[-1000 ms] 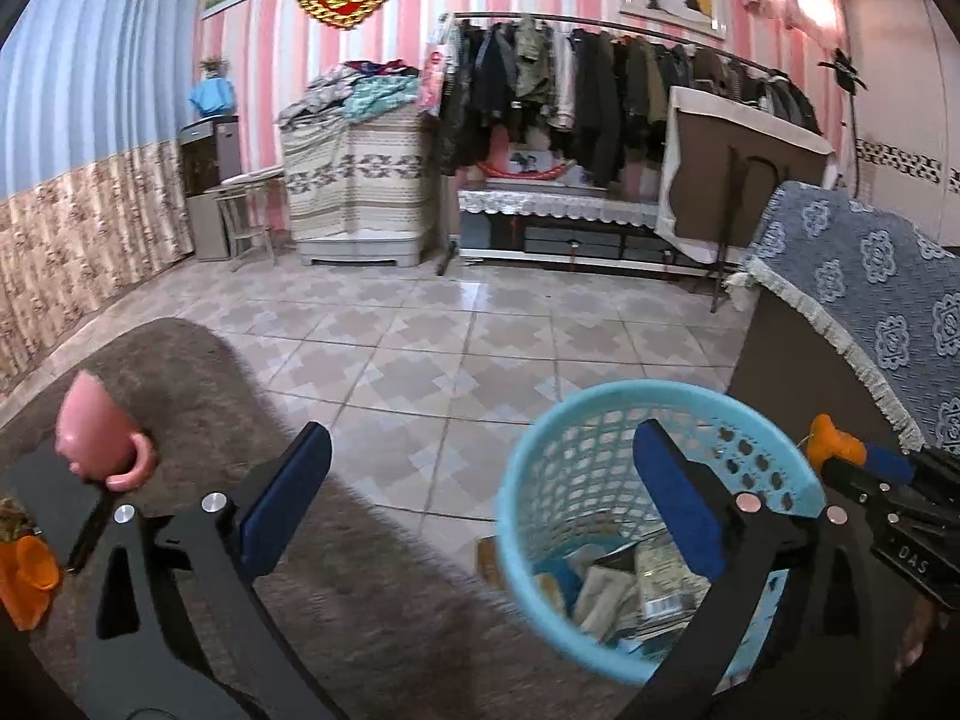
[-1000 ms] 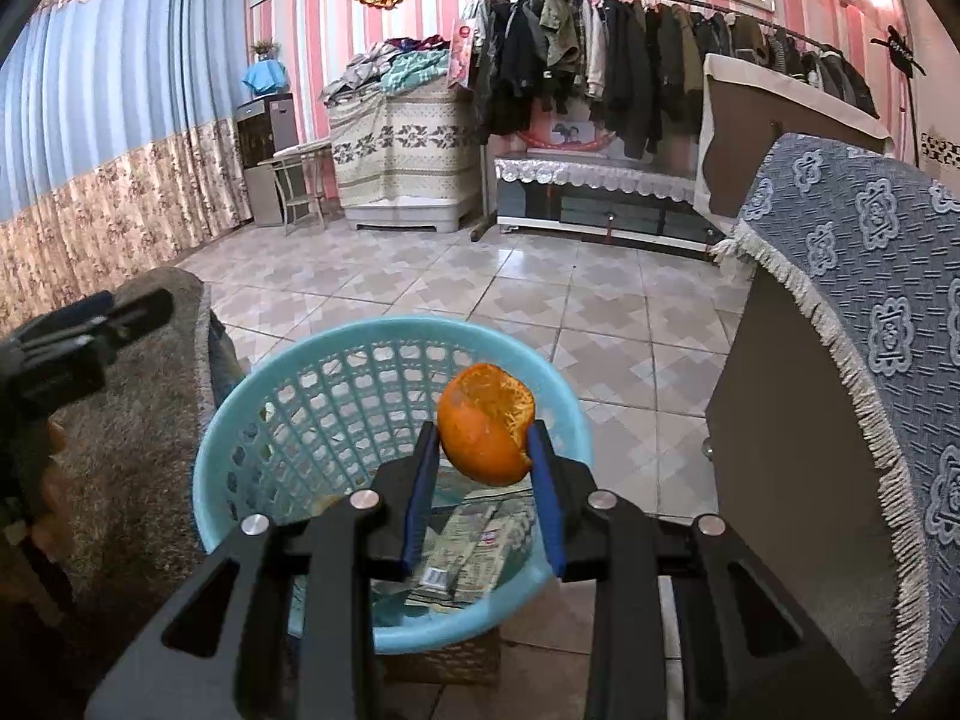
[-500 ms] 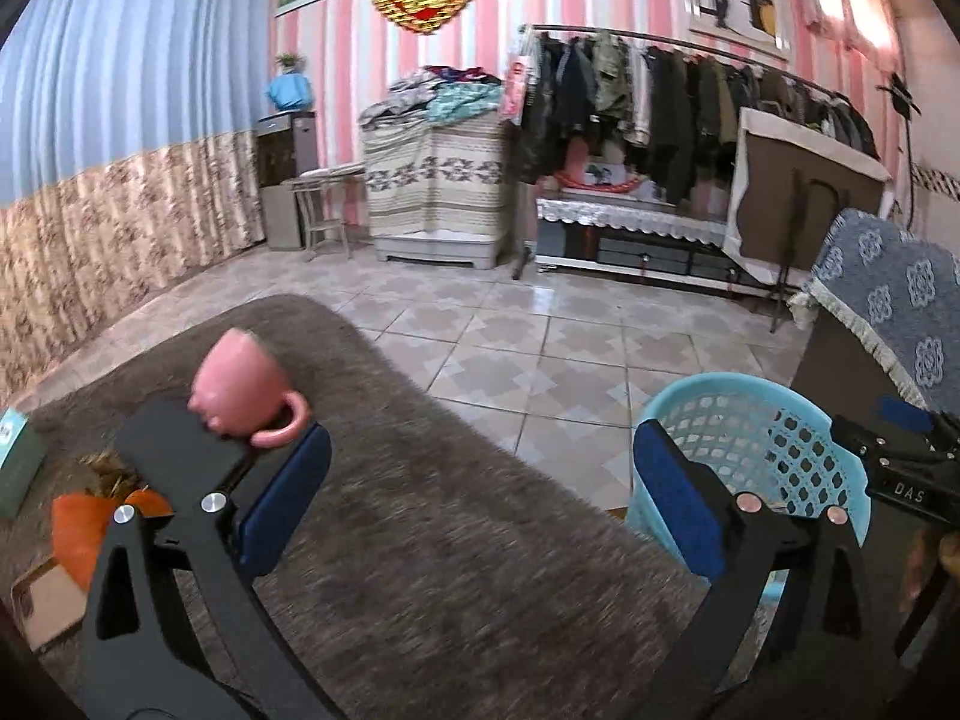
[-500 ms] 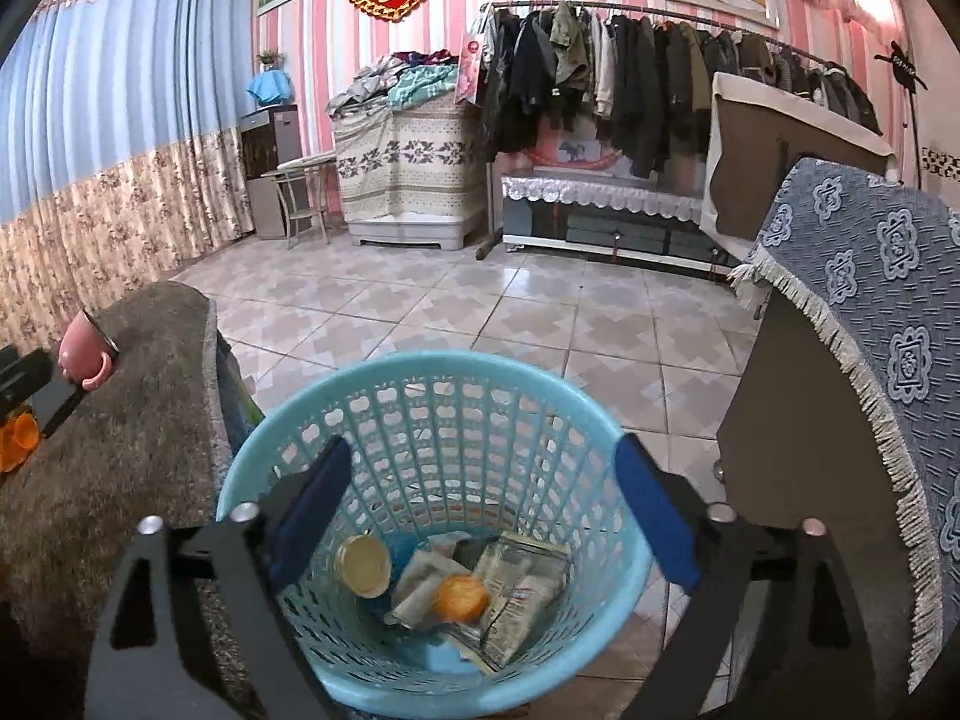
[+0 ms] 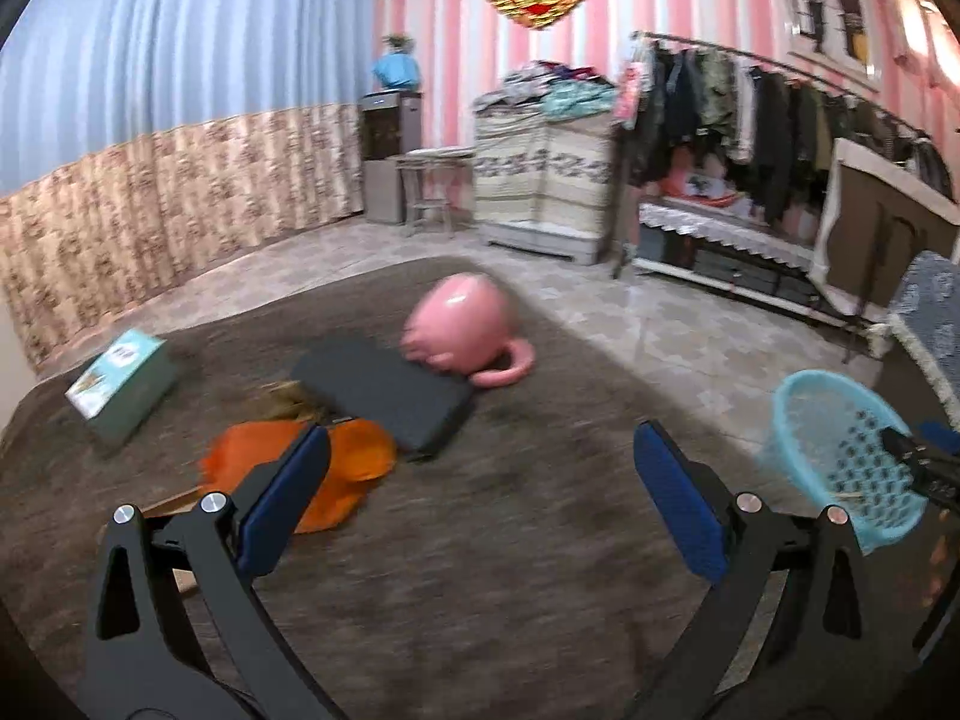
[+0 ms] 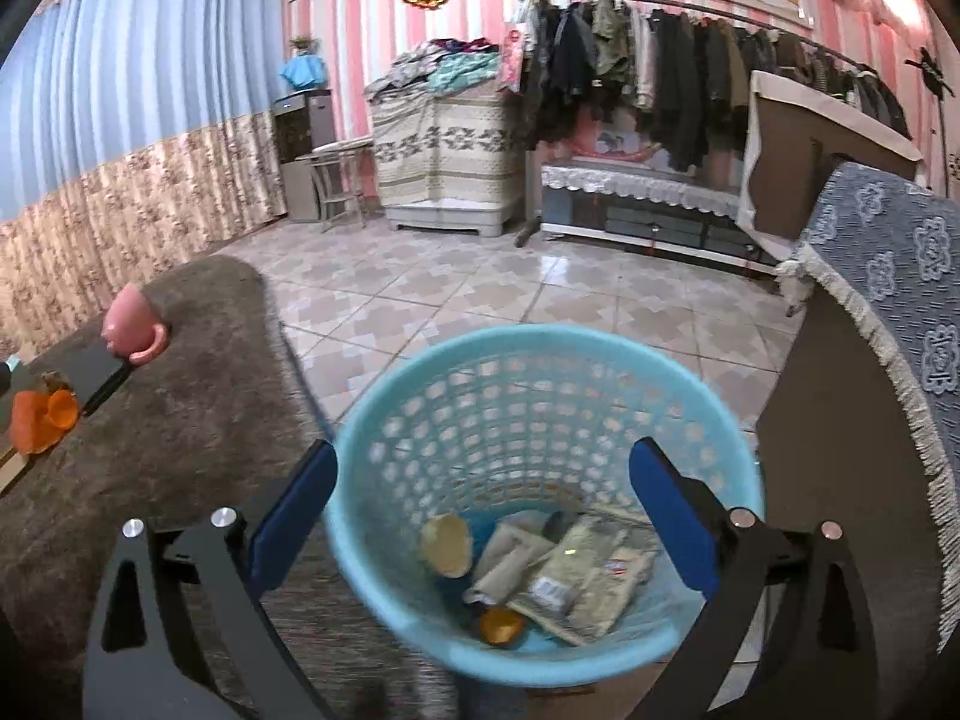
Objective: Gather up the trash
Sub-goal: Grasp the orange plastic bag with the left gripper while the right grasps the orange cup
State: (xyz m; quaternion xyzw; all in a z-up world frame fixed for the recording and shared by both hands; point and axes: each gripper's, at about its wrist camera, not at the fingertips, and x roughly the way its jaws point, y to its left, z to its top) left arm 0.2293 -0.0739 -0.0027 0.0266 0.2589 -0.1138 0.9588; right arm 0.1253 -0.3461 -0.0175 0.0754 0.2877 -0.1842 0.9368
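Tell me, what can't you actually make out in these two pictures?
- Orange bag, left view: partly hidden behind the left tongs; contents unknown.
- Green box, left view: label blurred.
- Wrappers in the blue basket, right view: print too small.
- Basket's base: cut off below.

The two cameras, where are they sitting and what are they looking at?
Left wrist: sits on the left gripper, looks across the table at the mug and orange bag; its open fingers show.
Right wrist: sits on the right gripper, looks down into the basket; its fingers, opening, show.
Shared: mug, orange bag, basket.
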